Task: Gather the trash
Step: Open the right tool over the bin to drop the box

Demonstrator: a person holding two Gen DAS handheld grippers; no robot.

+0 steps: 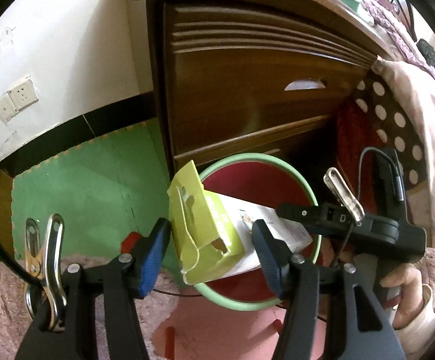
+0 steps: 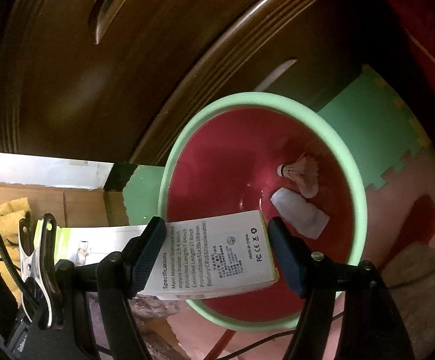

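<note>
A long cardboard box hangs over a bin with a pale green rim and a red inside. My left gripper is shut on the box's torn yellow-green end, one blue pad on each side. My right gripper, also seen from the left wrist, is shut on the white printed end; the box runs on behind its left finger. A shuttlecock and a white scrap lie at the bottom of the bin.
A dark wooden cabinet with drawers stands right behind the bin. Green foam mats and a pink rug cover the floor. Dotted and pink bedding hangs at the right. A hand holds the right gripper's handle.
</note>
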